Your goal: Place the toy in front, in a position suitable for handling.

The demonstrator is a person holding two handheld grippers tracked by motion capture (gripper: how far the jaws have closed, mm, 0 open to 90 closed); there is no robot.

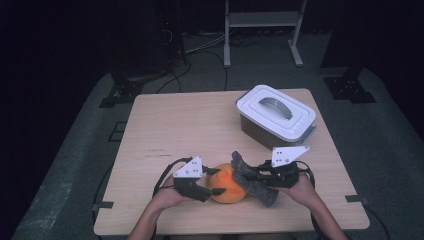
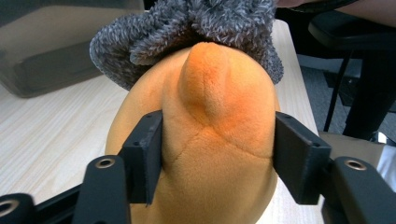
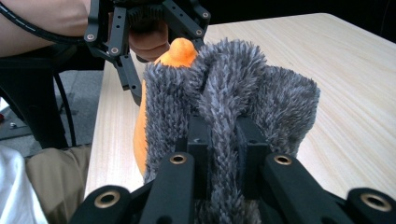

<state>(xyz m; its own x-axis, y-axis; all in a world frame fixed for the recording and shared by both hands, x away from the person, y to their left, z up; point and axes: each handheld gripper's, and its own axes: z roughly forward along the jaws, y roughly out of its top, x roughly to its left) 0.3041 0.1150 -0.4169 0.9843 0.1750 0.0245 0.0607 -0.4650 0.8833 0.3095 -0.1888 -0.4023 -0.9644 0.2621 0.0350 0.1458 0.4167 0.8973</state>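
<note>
An orange plush toy (image 1: 227, 184) lies near the table's front edge, between my two grippers. My left gripper (image 1: 212, 182) comes in from the left, and in the left gripper view its two black pads (image 2: 147, 154) press the toy's (image 2: 215, 121) sides. A grey fuzzy cloth piece (image 1: 265, 194) drapes over the toy's right side. My right gripper (image 1: 250, 175) is shut on a fold of it; in the right gripper view the fuzzy cloth (image 3: 233, 93) is pinched between the jaws (image 3: 219, 163), with the orange tip (image 3: 180, 51) poking up behind it.
A grey box with a white handled lid (image 1: 276, 116) stands at the table's back right. The wooden table (image 1: 175, 125) has bare room at left and middle. A pale metal frame (image 1: 262, 30) stands on the floor behind.
</note>
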